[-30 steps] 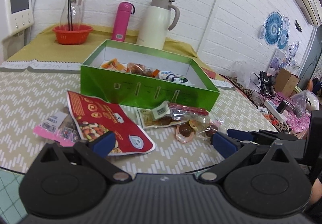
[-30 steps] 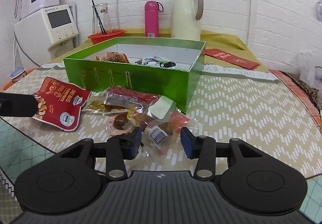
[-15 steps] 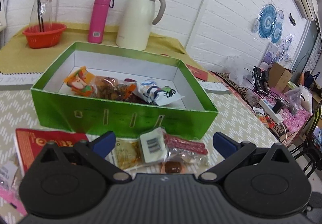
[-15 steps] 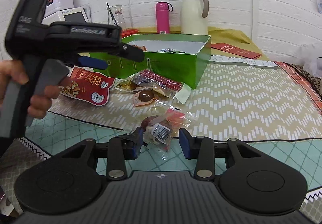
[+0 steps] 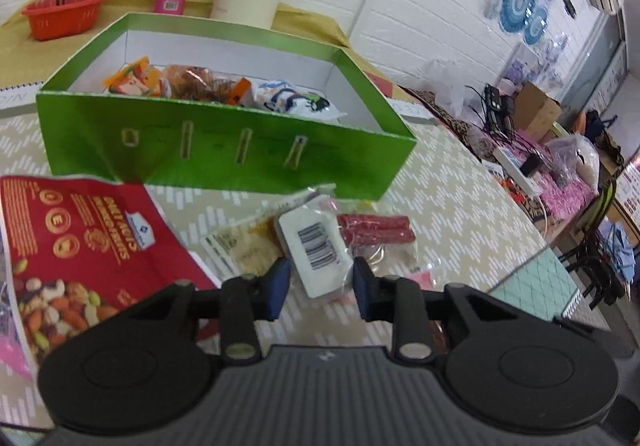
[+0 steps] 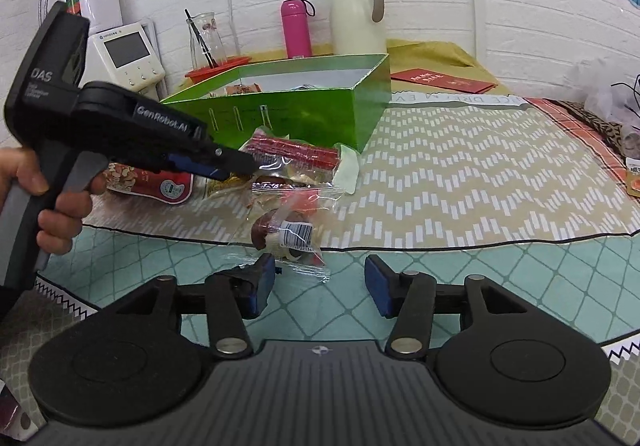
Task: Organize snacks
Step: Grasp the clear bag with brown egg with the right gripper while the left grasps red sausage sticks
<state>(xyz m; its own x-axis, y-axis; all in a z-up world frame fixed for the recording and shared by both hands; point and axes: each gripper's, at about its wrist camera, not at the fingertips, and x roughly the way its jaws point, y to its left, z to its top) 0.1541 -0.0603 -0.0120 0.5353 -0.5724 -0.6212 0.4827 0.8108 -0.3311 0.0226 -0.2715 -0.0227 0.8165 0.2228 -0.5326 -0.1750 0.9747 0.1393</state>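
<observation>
Left gripper closing on a packet; right gripper opening.

Our left gripper [image 5: 320, 286] narrows its jaws around a white barcode packet [image 5: 318, 248], pads flanking it, not yet pressing. Our right gripper [image 6: 320, 286] spreads, released; a clear packet [image 6: 286, 236] lies at 12 o'clock, just beyond its fingertips. The green box [image 5: 224, 149] sits farther at 12 o'clock, a red nut bag [image 5: 76, 242] at 10 o'clock.

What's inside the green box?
The green box holds an orange snack packet, a brownish clear-wrapped snack and a white printed packet. Its front wall hides whatever lies below them.
</observation>
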